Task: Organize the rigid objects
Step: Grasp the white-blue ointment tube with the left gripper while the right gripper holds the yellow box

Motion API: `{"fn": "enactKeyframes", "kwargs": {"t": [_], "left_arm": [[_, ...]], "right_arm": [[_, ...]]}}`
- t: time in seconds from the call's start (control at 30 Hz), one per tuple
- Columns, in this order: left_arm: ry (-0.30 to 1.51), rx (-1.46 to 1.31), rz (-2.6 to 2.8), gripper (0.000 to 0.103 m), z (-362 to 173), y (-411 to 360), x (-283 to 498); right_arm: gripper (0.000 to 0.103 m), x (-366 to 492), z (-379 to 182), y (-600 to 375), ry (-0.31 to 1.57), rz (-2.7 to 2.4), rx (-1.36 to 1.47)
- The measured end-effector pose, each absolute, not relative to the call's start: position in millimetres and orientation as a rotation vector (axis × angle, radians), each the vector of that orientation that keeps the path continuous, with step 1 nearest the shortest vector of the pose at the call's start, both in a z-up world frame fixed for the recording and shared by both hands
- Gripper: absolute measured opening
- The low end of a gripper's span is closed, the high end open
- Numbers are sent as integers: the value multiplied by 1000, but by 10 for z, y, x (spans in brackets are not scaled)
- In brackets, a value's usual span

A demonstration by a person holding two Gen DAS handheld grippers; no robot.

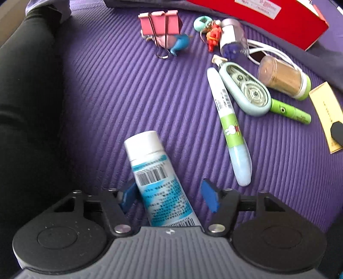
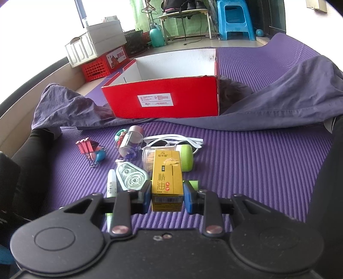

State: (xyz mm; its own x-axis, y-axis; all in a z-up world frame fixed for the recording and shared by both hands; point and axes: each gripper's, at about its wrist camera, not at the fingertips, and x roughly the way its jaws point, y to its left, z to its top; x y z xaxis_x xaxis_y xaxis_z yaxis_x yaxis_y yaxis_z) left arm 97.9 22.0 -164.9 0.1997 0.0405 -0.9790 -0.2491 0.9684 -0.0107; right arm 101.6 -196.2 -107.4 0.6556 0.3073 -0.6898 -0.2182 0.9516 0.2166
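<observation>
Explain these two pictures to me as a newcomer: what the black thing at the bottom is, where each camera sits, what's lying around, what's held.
There is no robot. A person holds a two-finger tool in each hand, with a camera on each looking along the fingers. In the left view, the left gripper is open around a white and blue tube on the purple mat. In the right view, the right gripper clamps a yellow carton. Beyond lie a correction tape, binder clips and a red box.

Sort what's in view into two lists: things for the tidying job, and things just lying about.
For the job:
white and blue plastic tube
yellow cardboard carton
red open cardboard box
pink metal binder clips
green and white marker pen

Lying about:
crumpled grey-purple cloth
blue plastic stool
</observation>
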Motion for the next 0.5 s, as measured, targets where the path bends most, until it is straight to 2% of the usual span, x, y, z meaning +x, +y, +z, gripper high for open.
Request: {"fn": "enactKeyframes", "kwargs": {"t": [0.03,0.07,0.3,0.5], "left_arm": [[1348,-183,202,52,-1637,237,974],[1338,-180,208,40,-1620,252,958],[1248,-202,173,40,-1450,263,1012],[1148,-186,124,40,-1088,211,1252]], "right_arm": [[29,1017,-1076,-1963,803,299,119],[29,1019,-1077,-1963,803,299,117],[29,1019,-1077,-1945,805,291,108],[29,1054,-968,-1937,791,286,105]]}}
